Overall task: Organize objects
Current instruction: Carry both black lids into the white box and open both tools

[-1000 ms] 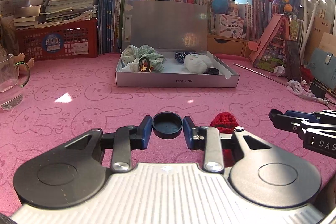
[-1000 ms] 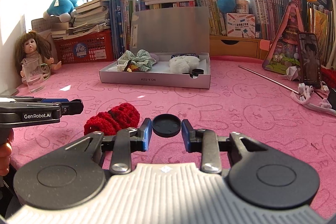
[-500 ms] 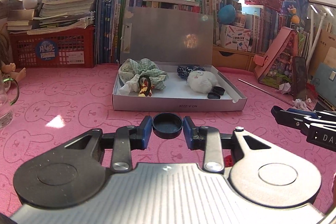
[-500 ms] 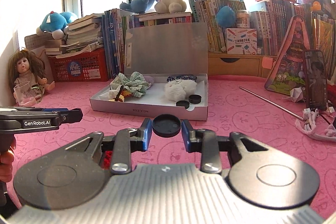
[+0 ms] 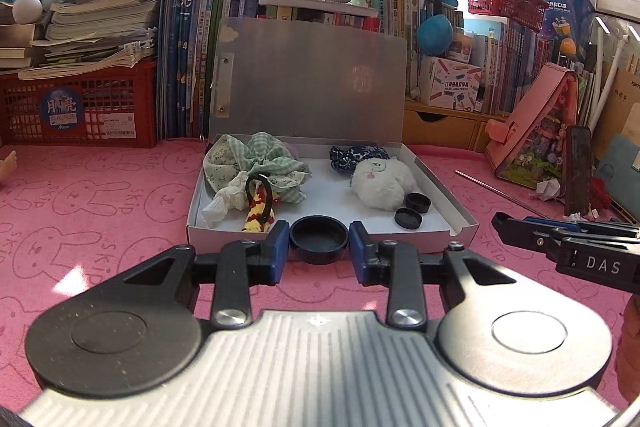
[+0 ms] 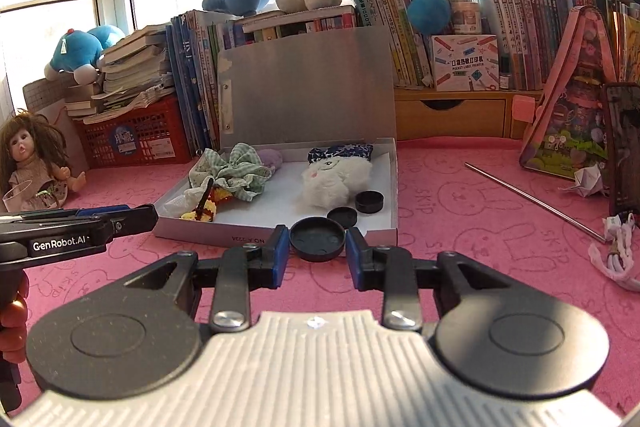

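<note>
Two black caps (image 5: 412, 209) lie in your open grey box (image 5: 460, 217) with a green scrunchie (image 5: 256, 163) and white plush (image 5: 382, 183). Each hand-held gripper, left (image 5: 319, 249) and right (image 6: 317, 245), pinches one black cap (image 5: 319, 238) (image 6: 317, 239) at the box's front wall. Labels: "GenRobot.AI", "DAS".

The matt black plastic cap (image 5: 319, 239) sits between blue rubbery pads (image 5: 279, 251), the box (image 5: 448, 203) looks like smooth grey-white card, and the pink table cover (image 5: 100, 195) is soft, printed cloth.
</note>
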Demonstrator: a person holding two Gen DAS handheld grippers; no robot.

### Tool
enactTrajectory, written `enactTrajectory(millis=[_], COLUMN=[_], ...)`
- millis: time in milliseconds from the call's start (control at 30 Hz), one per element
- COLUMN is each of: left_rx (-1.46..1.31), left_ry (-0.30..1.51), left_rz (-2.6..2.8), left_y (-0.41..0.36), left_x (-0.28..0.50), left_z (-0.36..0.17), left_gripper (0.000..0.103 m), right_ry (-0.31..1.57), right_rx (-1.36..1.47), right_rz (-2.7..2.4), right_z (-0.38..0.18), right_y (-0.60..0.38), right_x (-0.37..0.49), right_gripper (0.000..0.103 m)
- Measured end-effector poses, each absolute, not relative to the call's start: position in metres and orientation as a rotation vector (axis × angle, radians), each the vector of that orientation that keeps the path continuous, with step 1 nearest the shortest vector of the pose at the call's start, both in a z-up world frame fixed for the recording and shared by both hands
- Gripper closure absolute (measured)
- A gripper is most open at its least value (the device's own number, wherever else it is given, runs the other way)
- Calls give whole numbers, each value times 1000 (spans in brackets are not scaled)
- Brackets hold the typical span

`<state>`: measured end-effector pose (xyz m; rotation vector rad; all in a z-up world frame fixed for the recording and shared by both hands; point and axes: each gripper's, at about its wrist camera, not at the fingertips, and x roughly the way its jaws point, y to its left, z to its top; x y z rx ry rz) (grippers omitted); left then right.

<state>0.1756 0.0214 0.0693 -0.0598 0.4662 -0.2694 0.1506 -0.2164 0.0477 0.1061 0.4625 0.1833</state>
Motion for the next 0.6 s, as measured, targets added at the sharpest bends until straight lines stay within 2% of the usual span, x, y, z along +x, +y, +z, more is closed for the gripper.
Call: enactTrajectory(millis=[267,600], left_rx=[-69,-71], left_ry=[493,574], left_rz=[-271,-288], left_y=[18,12], left_x=[208,261], left_z=[68,61], left_gripper=[65,65], right_ry=[499,701], right_rx=[89,126], right_rz=[156,162], right_z=[49,49], right_y=[-224,-235], right_x=[186,254], right_gripper=[67,67])
